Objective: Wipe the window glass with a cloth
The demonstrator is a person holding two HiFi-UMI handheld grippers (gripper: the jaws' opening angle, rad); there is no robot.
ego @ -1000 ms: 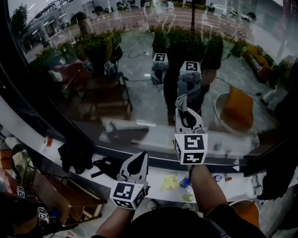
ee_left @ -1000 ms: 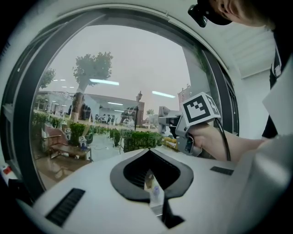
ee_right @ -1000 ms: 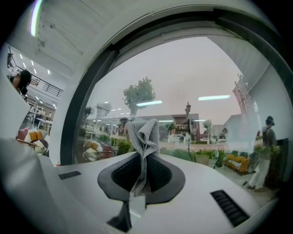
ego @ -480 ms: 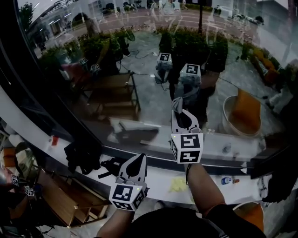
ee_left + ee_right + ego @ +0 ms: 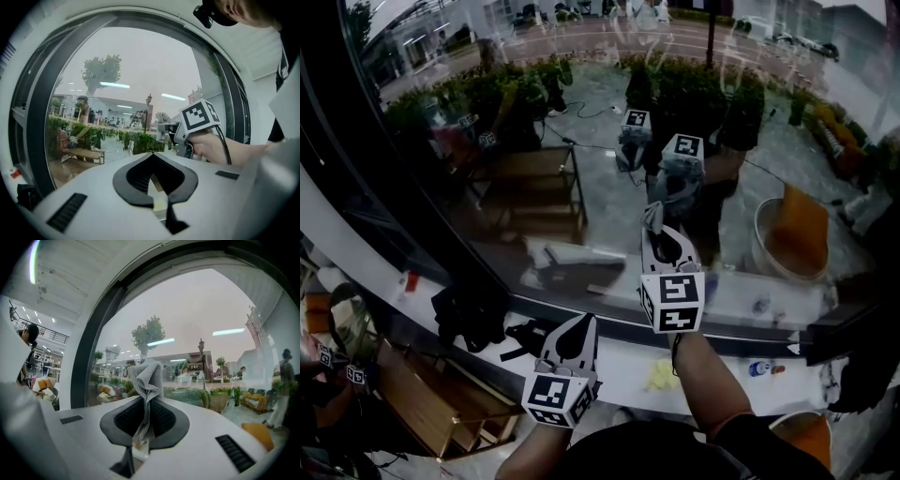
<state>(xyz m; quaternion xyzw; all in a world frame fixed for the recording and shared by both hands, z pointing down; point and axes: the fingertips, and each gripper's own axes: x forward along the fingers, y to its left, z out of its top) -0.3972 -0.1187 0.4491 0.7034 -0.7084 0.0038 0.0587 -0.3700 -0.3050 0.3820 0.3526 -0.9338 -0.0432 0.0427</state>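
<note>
Right hand-held gripper (image 5: pixel 656 225): I see it clamped on grey cloth (image 5: pixel 146 376), near the window glass (image 5: pixel 581 141).
Left hand-held gripper (image 5: pixel 579 323): jaws together, holding nothing.
Around: black bag (image 5: pixel 469 314) lower left.

Commercial lobby or storefront, going by the floor-level window glass (image 5: pixel 609 187) in a dark frame (image 5: pixel 384 216). Outside is a paved plaza with hedges (image 5: pixel 684 89), wooden bench (image 5: pixel 84 153) and lamp post (image 5: pixel 201 350).
</note>
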